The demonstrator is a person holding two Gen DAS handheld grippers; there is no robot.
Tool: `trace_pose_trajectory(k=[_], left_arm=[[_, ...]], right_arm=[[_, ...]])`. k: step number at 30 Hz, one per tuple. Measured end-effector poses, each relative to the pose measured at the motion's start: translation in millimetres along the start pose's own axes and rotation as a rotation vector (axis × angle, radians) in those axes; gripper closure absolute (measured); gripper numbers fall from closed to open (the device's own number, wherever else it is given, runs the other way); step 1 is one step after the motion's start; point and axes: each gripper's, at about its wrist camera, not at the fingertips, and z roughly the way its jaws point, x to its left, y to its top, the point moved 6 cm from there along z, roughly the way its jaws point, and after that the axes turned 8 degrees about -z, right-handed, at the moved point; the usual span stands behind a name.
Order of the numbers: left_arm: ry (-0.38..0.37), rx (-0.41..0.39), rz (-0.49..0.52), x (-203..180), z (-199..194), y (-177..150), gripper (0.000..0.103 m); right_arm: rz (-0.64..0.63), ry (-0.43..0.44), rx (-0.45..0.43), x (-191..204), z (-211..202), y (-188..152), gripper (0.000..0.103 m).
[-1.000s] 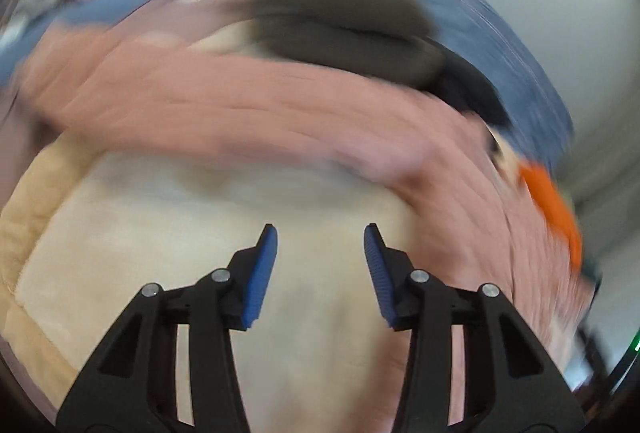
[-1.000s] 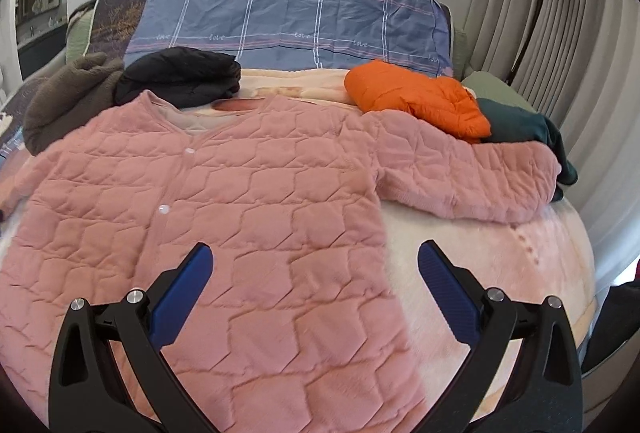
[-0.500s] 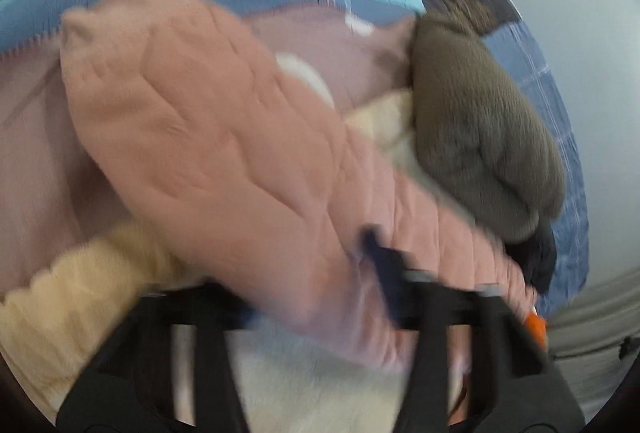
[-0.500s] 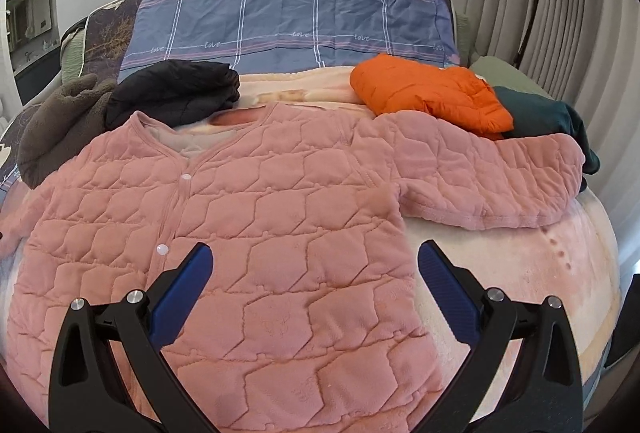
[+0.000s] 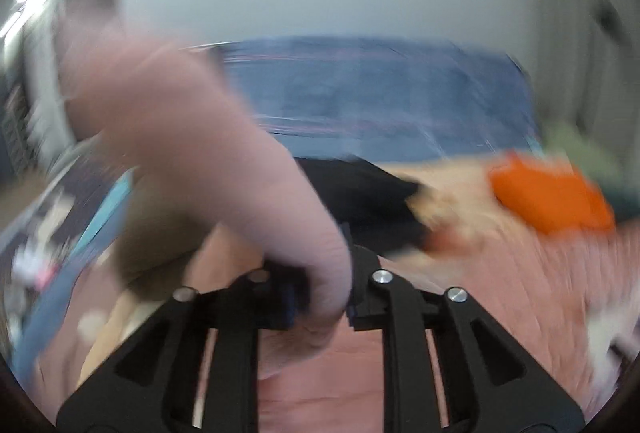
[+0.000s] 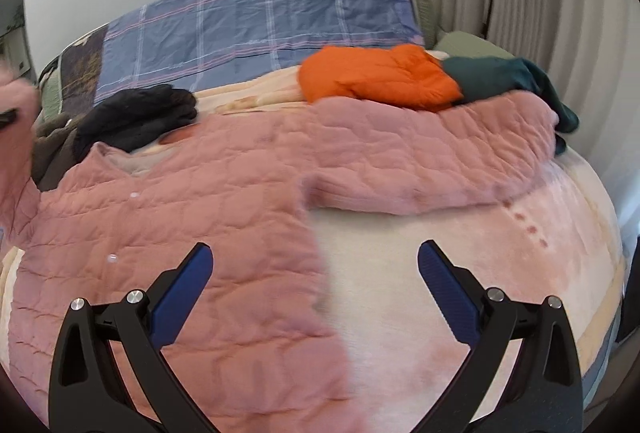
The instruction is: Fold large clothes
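Observation:
A pink quilted jacket (image 6: 192, 217) lies spread front-up on the bed, its right sleeve (image 6: 432, 165) stretched out to the right. My left gripper (image 5: 320, 297) is shut on the jacket's left sleeve (image 5: 208, 153) and holds it lifted in the air; that view is blurred. The lifted sleeve also shows at the left edge of the right wrist view (image 6: 14, 137). My right gripper (image 6: 316, 285) is open and empty, above the jacket's right side edge near the hem.
An orange jacket (image 6: 376, 77) and a dark green garment (image 6: 508, 81) lie behind the right sleeve. A black garment (image 6: 140, 117) and a brown one (image 6: 52, 149) lie by the collar. A blue plaid pillow (image 6: 256, 29) is at the headboard. The bed's edge (image 6: 600, 273) drops at right.
My left gripper has closed on the left sleeve and lifted it up off the bed. My right gripper has shifted to the right, still open.

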Motion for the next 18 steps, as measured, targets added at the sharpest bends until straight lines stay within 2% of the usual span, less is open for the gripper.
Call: trace_pose_trajectory(k=[2, 4, 5, 7, 9, 12, 15, 18], left_arm=[[-0.055, 0.067, 0.167, -63.3, 22.4, -30.1, 0.053], [-0.081, 0.119, 0.31, -104.0, 35.4, -64.1, 0.045], [-0.082, 0.153, 0.397, -121.9, 39.9, -86.5, 0.045], [-0.068, 0.169, 0.483, -131.1, 43.5, -111.7, 0.045], [-0.086, 0.191, 0.469, -123.8, 38.9, -118.3, 0.045], [-0.087, 0.199, 0.381, -96.0, 26.1, -116.7, 0.036], [-0.035, 0.202, 0.331, -56.4, 19.4, -117.8, 0.034], [0.048, 0.223, 0.292, -21.5, 25.8, -122.0, 0.032]], right_arm=[[0.019, -0.014, 0.011, -14.1, 0.8, -6.5, 0.001], [0.043, -0.03, 0.033, -33.1, 4.0, -15.0, 0.001], [0.05, -0.035, 0.04, -39.1, 5.3, -17.8, 0.001], [0.07, -0.034, 0.06, -52.7, 11.5, -22.1, 0.001], [0.088, 0.016, 0.075, -53.3, 17.3, -22.0, 0.001], [0.096, 0.196, 0.1, -34.0, 27.6, -10.5, 0.002], [0.078, 0.399, 0.106, 1.2, 41.8, 14.5, 0.01], [0.123, 0.528, 0.145, 31.4, 63.5, 36.5, 0.019]])
